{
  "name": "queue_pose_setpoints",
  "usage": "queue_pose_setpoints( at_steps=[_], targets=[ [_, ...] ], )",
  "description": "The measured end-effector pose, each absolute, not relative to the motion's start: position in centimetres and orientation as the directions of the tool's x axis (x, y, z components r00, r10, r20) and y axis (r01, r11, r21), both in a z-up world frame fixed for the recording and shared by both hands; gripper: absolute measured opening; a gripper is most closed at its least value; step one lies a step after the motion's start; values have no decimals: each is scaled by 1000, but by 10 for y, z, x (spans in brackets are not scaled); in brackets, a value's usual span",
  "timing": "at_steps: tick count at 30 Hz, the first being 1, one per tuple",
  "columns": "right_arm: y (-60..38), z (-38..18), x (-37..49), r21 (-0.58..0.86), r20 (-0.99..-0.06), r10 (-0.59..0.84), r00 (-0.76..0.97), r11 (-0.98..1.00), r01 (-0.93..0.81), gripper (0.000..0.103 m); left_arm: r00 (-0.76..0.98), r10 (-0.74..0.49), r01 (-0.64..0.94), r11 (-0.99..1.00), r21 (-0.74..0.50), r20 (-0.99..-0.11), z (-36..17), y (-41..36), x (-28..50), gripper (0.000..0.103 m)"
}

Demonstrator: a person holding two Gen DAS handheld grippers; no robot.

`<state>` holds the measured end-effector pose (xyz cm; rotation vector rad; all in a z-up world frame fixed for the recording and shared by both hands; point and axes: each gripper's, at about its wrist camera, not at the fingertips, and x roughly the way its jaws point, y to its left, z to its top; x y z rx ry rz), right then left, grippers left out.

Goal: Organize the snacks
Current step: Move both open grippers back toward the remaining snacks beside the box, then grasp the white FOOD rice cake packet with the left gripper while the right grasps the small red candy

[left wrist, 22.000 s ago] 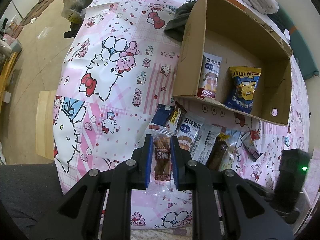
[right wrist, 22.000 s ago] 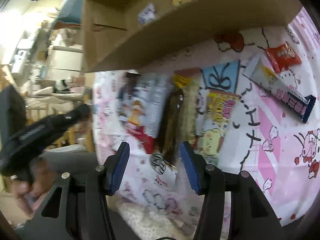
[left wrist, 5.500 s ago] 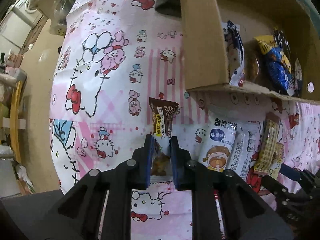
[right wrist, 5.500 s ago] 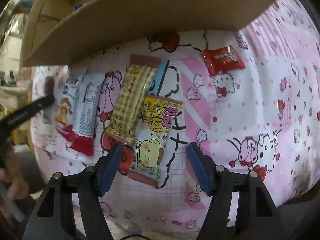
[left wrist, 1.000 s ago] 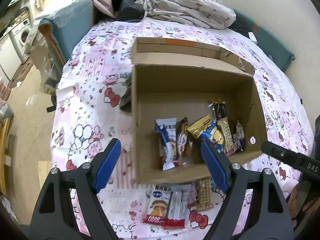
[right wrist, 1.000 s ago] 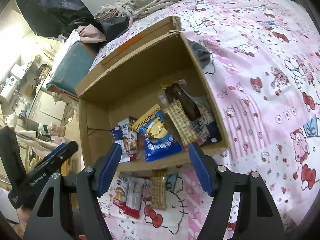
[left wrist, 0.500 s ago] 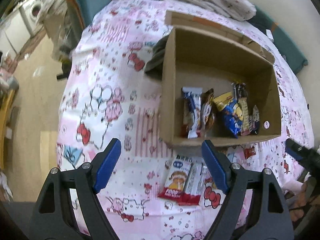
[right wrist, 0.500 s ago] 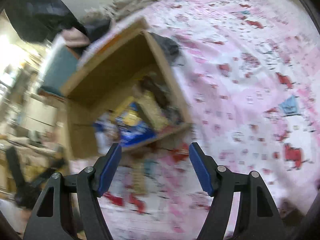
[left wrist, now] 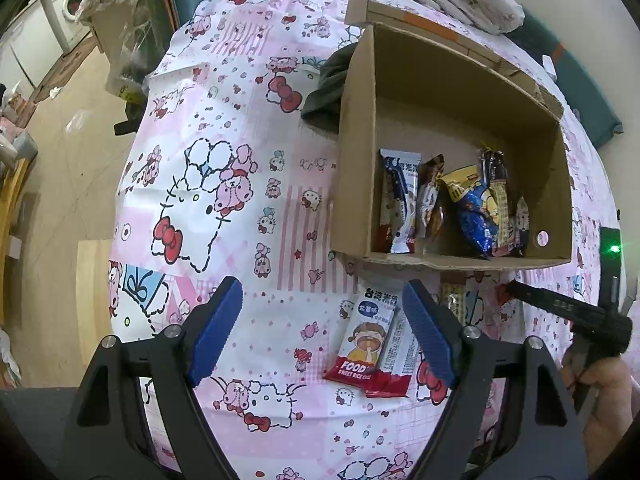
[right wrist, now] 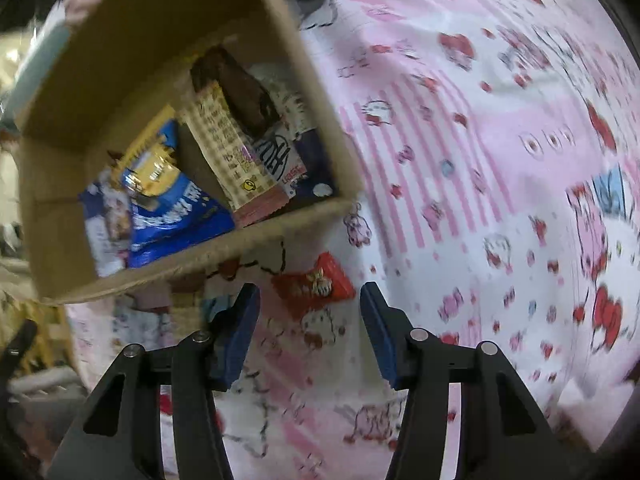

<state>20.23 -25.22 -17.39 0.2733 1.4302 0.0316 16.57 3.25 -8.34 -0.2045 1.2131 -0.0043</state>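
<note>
- Left tool [left wrist: 322, 324] hovered spread and empty, near the rice cake packet [left wrist: 365, 342].
- Right tool [right wrist: 310, 330] hovered spread and empty, near the red packet [right wrist: 314, 285].
- Cardboard box [left wrist: 354, 152] held snacks.

box [left wrist: 356, 184]: we see matt, rough brown cardboard
snack packets [left wrist: 472, 204]: glossy plastic wrap
bedsheet [left wrist: 224, 152]: soft printed cloth
jaws: matt black plastic, ribbed blue pads [left wrist: 216, 330]
</note>
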Motion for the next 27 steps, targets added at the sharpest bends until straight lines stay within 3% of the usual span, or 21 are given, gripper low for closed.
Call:
queue_pose_setpoints(
  at_steps=[5,7,17,18,27],
  targets=[
    [-239,-183,207,151,-982,139,125,984,92,45,336,-111,-119,980,-159,-935,-90,34,167,80],
    [-235,-183,207,141,-983,131,128,988,71,32,330,-112,-119,980,-159,-937,-93,32,169,80],
    [-242,-163,183,283,-953,268,142,954,96,16,315,-72,-129,984,-118,-946,-102,36,170,80],
    [-241,-159,178,296,-949,282,142,950,97,9,304,-73,-137,983,-120,-950,-105,38,170,79],
    [-241,-137,140,363,-923,345,171,928,86,8,203,-108,-171,975,-144,-973,-133,36,165,70]
  ],
)
